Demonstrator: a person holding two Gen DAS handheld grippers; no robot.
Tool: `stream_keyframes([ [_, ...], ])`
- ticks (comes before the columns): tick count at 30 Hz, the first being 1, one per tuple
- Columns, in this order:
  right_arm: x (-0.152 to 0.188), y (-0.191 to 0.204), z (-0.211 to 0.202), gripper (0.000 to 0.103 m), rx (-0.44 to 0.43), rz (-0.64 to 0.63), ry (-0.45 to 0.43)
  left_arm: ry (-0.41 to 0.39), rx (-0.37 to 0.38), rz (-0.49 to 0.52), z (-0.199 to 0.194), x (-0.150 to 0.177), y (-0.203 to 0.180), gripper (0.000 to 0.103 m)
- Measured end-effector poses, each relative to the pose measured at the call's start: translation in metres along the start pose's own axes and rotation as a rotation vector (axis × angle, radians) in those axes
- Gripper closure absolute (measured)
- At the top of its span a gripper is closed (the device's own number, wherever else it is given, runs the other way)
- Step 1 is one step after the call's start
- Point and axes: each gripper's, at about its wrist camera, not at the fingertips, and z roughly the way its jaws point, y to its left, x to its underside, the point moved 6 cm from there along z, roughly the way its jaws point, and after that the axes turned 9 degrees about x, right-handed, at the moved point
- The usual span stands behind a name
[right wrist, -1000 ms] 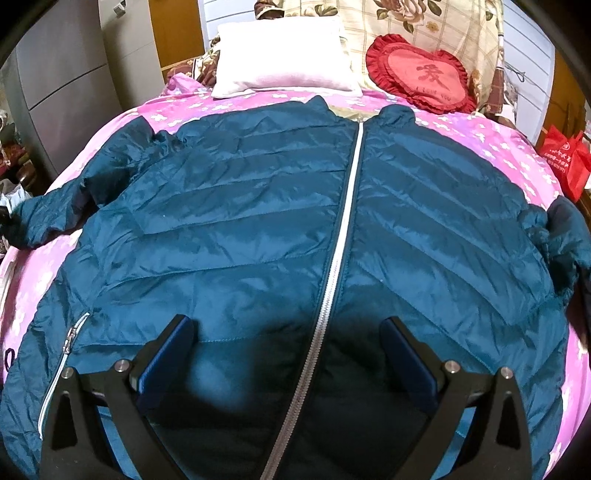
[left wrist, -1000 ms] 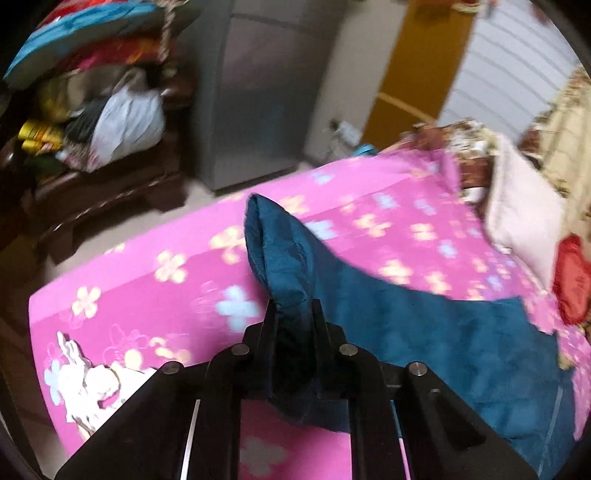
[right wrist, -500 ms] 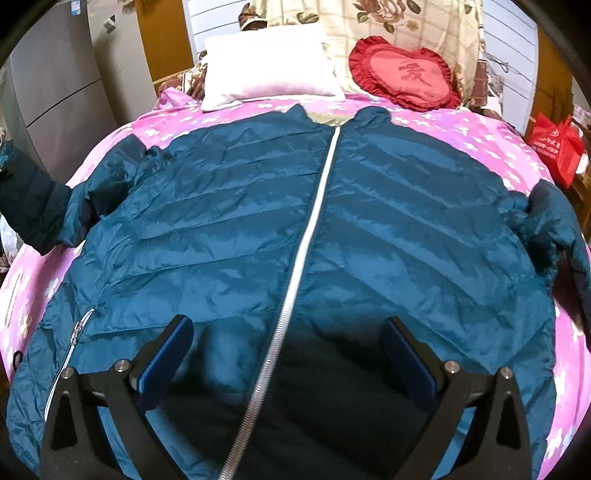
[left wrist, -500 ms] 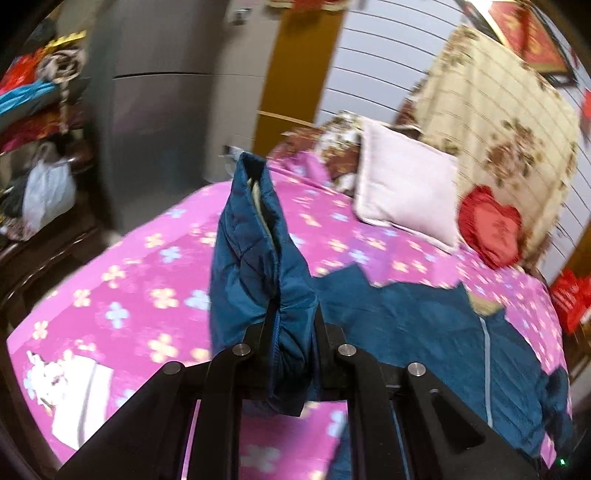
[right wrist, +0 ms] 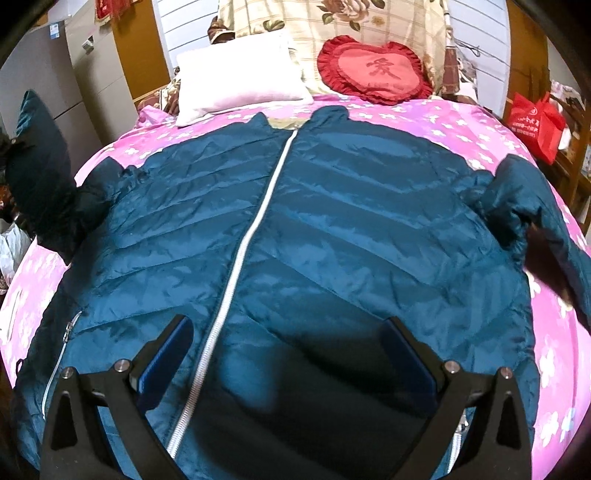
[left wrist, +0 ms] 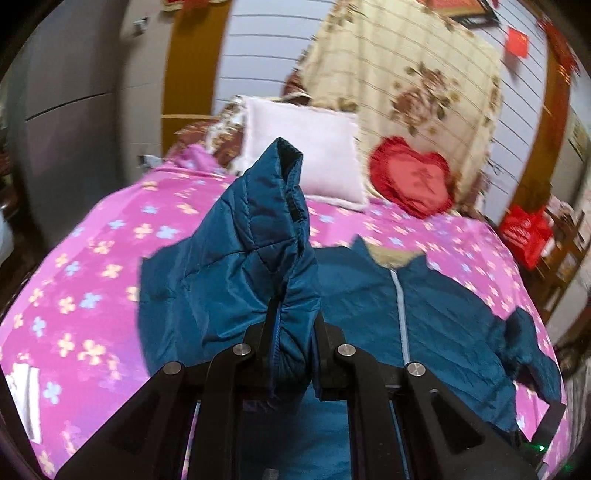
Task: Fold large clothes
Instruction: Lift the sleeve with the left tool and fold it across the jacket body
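Note:
A large teal quilted jacket (right wrist: 332,229) lies front up on the pink flowered bed (right wrist: 461,125), its white zipper (right wrist: 255,229) closed down the middle. It also shows in the left wrist view (left wrist: 436,314). My left gripper (left wrist: 291,332) is shut on the jacket's left sleeve (left wrist: 255,251) and holds it raised above the bed, cuff pointing up. The raised sleeve shows at the far left of the right wrist view (right wrist: 40,162). My right gripper (right wrist: 288,354) is open and empty, hovering over the jacket's lower front. The other sleeve (right wrist: 535,214) lies bent at the right.
A white pillow (right wrist: 236,85), a red heart cushion (right wrist: 376,70) and a floral cushion (right wrist: 332,18) sit at the head of the bed. A red bag (right wrist: 535,122) stands on the right. A grey cabinet (right wrist: 85,81) is on the left.
My left gripper has lifted the sleeve off the bed and swung it toward the jacket's body. My right gripper stayed open and shifted slightly right over the jacket.

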Motion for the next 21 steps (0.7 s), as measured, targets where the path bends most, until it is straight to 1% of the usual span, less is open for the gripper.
stream_keyframes([
  [4,0.003,-0.014,0.001,0.000,0.005,0.027,-0.001,0.044,0.035,0.043,0.021,0.015,-0.037,0.103],
  [10,0.006,-0.040,0.005,0.000,0.021,0.084,0.003,0.091,0.082,0.129,0.046,0.039,-0.091,0.103],
  [14,0.006,-0.058,0.008,0.000,0.038,0.118,0.005,0.132,0.116,0.137,0.066,0.053,-0.112,0.103],
  [18,0.009,-0.070,0.015,0.000,0.037,0.152,0.021,0.174,0.142,0.134,0.083,0.068,-0.123,0.103],
  [21,0.008,-0.074,0.017,0.000,0.038,0.154,0.020,0.201,0.158,0.128,0.099,0.079,-0.128,0.103],
])
